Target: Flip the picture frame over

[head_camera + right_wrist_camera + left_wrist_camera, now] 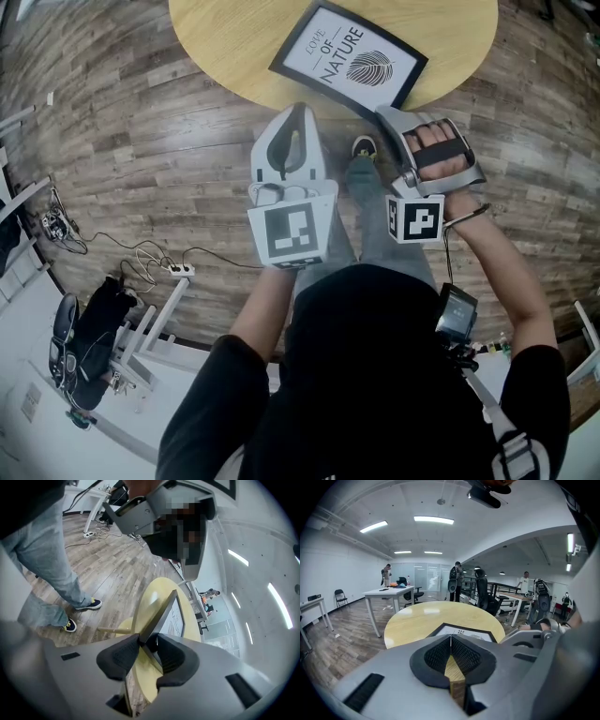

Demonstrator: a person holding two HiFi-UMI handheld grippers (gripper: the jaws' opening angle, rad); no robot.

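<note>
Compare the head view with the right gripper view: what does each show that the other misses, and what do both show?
Only the head view: the leaf printed on the picture frame, the left gripper, and a power strip on the floor. Only the right gripper view: the right gripper seen along its jaws, which are shut on the frame's near corner, plus ceiling lights. Both: the round wooden table, the frame, the plank floor and the person's dark shoe.
</note>
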